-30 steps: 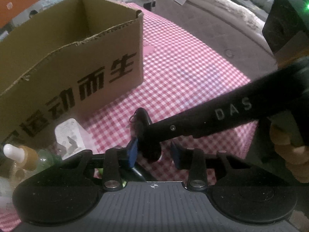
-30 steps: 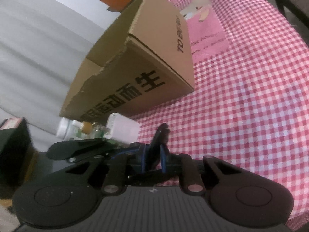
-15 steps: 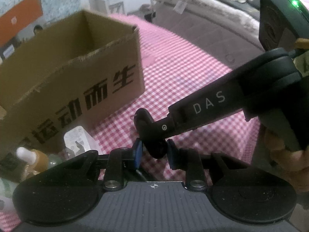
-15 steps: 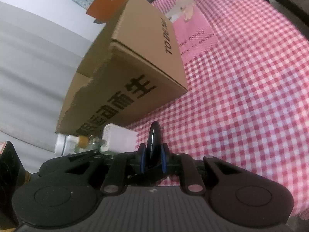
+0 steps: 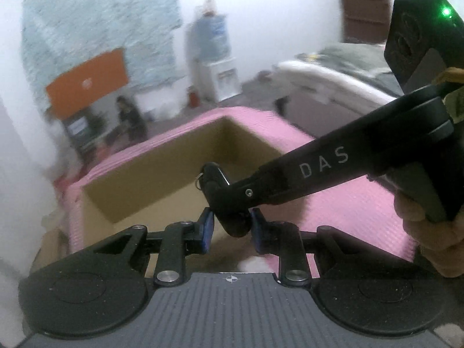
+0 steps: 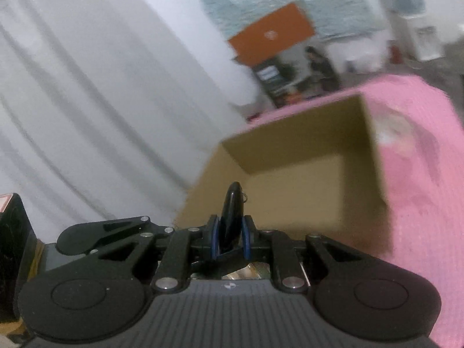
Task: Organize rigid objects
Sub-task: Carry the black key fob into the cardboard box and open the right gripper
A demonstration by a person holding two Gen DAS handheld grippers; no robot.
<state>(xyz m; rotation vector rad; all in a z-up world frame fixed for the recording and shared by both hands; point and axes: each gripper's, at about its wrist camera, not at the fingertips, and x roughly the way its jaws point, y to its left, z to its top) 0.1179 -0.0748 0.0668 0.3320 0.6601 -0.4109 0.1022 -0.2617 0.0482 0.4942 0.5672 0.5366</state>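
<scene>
A small black fob with a metal ring (image 6: 231,211) is pinched between the blue pads of my right gripper (image 6: 229,239). In the left wrist view the same fob (image 5: 214,175) sits at the tip of the right gripper's fingers (image 5: 290,179), which cross between the pads of my left gripper (image 5: 231,229). The left pads stand apart on either side of that tip, with a small gap. An open cardboard box (image 5: 174,174) lies just beyond and below; its inside (image 6: 290,185) looks bare.
The box stands on a pink checked tablecloth (image 5: 348,208). A white curtain (image 6: 101,101) hangs at the left. An orange box (image 5: 87,84), a water dispenser (image 5: 211,55) and a bed (image 5: 333,75) are in the blurred background.
Both grippers have risen and tilted up, so the box's open top now shows. The left pads have opened a little around the right gripper's tip. The bottles near the box have left view.
</scene>
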